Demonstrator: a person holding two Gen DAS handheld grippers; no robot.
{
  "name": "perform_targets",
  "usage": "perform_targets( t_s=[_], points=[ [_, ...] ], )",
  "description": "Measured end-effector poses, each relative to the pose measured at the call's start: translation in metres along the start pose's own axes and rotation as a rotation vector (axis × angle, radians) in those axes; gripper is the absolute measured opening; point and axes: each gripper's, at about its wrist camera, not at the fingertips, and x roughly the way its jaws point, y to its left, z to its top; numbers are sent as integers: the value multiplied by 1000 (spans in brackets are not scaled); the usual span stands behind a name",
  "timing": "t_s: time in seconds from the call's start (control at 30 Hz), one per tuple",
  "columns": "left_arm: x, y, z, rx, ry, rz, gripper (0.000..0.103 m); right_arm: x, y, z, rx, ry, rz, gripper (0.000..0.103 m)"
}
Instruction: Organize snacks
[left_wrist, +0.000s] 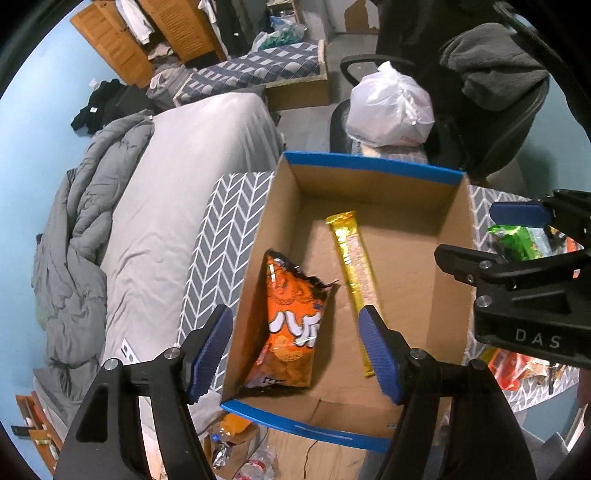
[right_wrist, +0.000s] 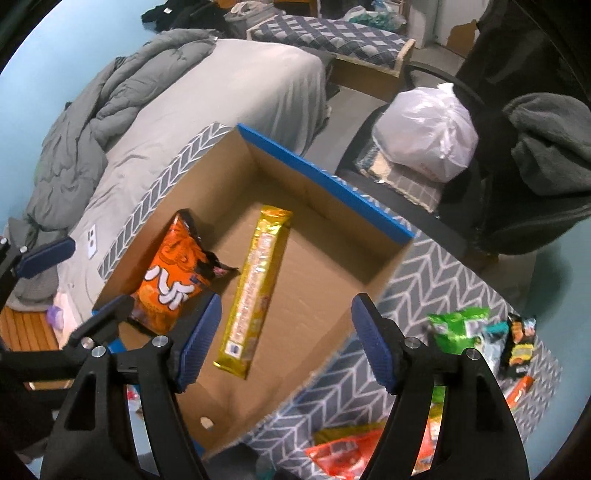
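A cardboard box (left_wrist: 369, 173) with blue rims stands on a chevron-patterned table; it also shows in the right wrist view (right_wrist: 325, 177). Inside lie an orange snack bag (left_wrist: 291, 325) (right_wrist: 173, 273) and a long gold packet (left_wrist: 354, 266) (right_wrist: 255, 288). My left gripper (left_wrist: 297, 354) is open and empty above the box's near end, over the orange bag. My right gripper (right_wrist: 286, 339) is open and empty above the box, over the gold packet; it also shows in the left wrist view (left_wrist: 495, 236). Loose snacks lie on the table: a green bag (right_wrist: 458, 325) and a red packet (right_wrist: 343, 454).
A grey bed with a crumpled duvet (left_wrist: 92, 229) lies left of the table. An office chair holds a white plastic bag (left_wrist: 391, 107) and a grey fleece (left_wrist: 495, 70) behind the box. Bottles (left_wrist: 229, 439) lie on the floor below the table's near edge.
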Motion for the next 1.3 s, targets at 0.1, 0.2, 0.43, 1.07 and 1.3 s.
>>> perform_targets(
  t_s=[0.1, 0.2, 0.43, 1.07, 1.3],
  points=[
    [-5, -9, 2, 12, -7, -17, 72, -9, -12, -7, 19, -7, -11, 73],
    [-11, -20, 3, 28, -11, -33, 72, -18, -25, -15, 42, -12, -18, 73],
    [-20, -50, 5, 79, -20, -63, 72, -36, -60, -42, 100, -14, -47, 73],
    [-30, -149, 20, 261, -25, -128, 72, -68, -164, -125, 294, 15, -120, 77],
    [-23, -181, 25, 307, -2, -151, 72, -72, -206, -153, 372, 34, -156, 78]
  ],
)
